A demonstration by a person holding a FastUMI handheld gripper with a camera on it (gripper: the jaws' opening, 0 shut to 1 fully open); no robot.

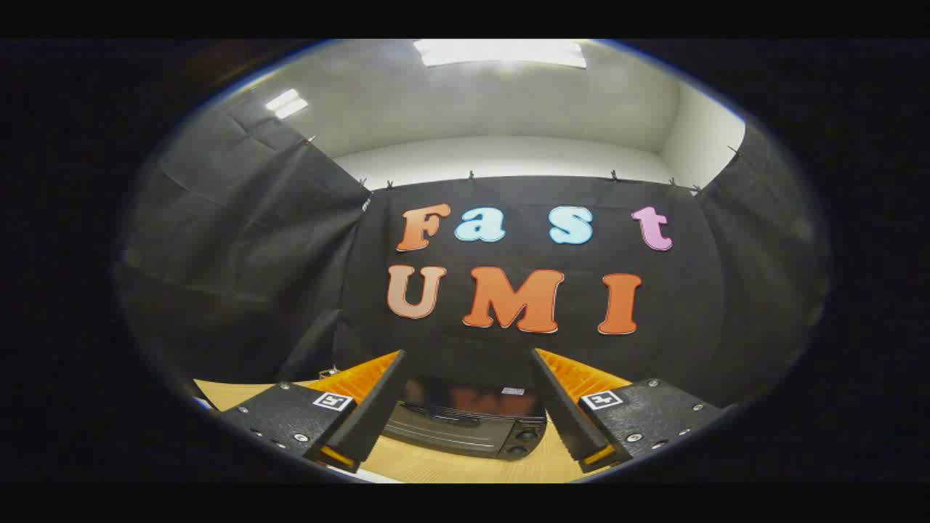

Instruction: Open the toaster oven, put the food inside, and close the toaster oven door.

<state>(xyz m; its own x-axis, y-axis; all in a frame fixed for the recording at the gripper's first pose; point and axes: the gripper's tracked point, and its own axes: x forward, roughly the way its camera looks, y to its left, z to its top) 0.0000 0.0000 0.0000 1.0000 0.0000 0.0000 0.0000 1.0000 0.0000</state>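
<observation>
A dark toaster oven (465,425) stands on the wooden table (429,465) against the booth's back wall. Its glass door looks closed, with a handle bar across the top and two knobs (524,442) at its right side. My gripper (465,356) is held up above the table and well short of the oven, fingers spread wide with nothing between them. The oven shows low down in the gap between the two fingers. No food shows in this view.
Black cloth walls close in the booth behind the oven and on both sides. A strip of bare wooden table (232,396) lies left of the left finger.
</observation>
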